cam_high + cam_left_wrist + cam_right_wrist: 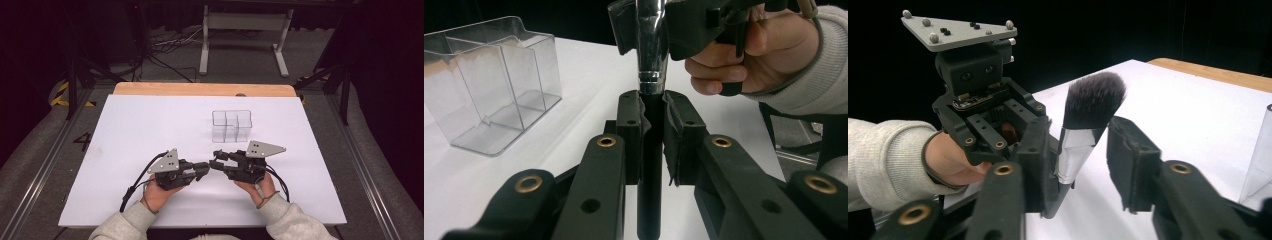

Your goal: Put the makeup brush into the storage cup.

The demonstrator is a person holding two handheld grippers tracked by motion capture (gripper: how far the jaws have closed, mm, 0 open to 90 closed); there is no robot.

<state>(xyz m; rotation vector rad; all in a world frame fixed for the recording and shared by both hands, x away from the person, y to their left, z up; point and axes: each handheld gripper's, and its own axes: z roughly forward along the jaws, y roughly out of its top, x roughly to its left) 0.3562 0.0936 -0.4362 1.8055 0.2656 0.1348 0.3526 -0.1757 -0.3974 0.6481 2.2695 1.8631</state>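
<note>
High view showed the left gripper [204,169] and right gripper [216,162] meeting near the clear organizer [231,125] on the white table [150,125]. Left gripper view had its jaws clenched on the makeup brush [651,100] handle. Right gripper view showed its jaws released around the ferrule.

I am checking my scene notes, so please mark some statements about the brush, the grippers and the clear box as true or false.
1. The left gripper is shut on the brush handle. True.
2. The clear box holds two brushes. False: it is empty.
3. The bristles are dark. True.
4. The brush lies flat on the table. False: it is held above it.
5. The right gripper clamps the bristles. False: the silver collar sits between its jaws, with a gap at one side.
</note>
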